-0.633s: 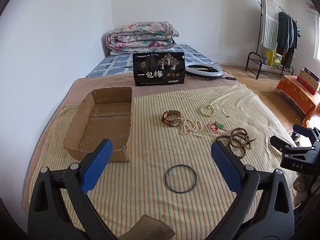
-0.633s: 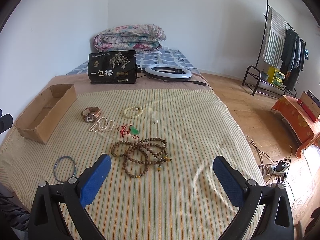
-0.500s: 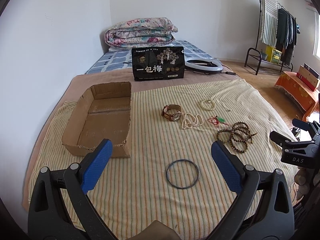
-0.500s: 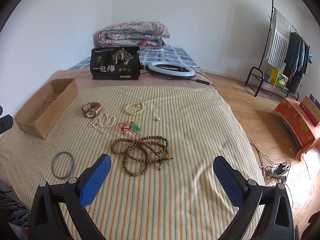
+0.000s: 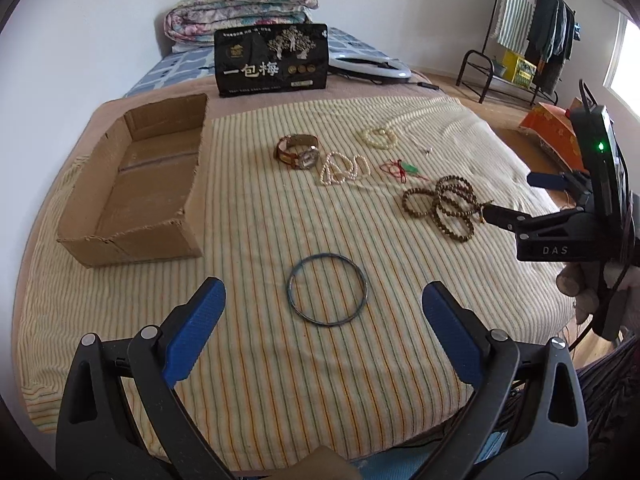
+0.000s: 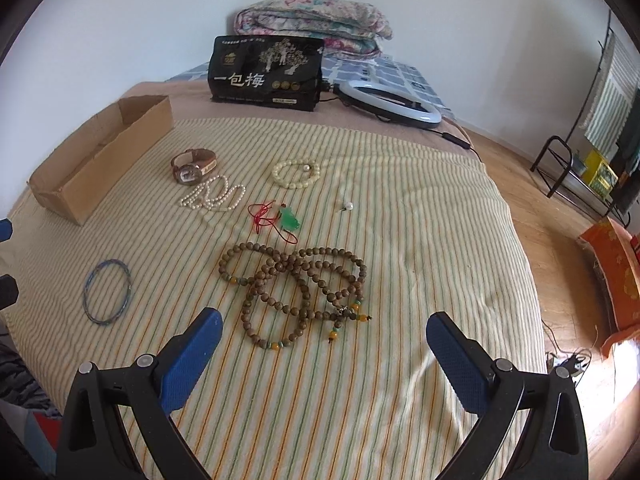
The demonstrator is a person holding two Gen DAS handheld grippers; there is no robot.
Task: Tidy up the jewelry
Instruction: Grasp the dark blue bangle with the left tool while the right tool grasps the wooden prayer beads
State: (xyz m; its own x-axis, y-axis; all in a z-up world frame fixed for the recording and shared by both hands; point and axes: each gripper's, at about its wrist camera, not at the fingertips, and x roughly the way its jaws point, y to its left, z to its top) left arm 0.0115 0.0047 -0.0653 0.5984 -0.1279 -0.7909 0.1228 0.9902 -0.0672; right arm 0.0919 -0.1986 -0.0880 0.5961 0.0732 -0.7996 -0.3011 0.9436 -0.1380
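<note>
Left hand-held gripper (image 5: 323, 332) spread wide, empty, touching nothing, with the bangle (image 5: 327, 289) just ahead between its fingers and the box (image 5: 132, 184) ahead to the left. Right hand-held gripper (image 6: 319, 350) likewise wide and empty, poised over the bed (image 6: 420, 240), brown beads (image 6: 296, 288) just ahead, watch (image 6: 194, 165) farther off left.

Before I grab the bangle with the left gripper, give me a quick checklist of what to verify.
1. Left gripper open: ok.
2. Bangle ahead, centred between its fingers: ok.
3. Bangle lies apart from the other jewelry: ok.
4. Box open, inside looks free: ok.
5. Right gripper open, holding nothing, over the wooden beads: ok.
6. Fingers low enough to pinch the thin bangle: cannot tell.
</note>
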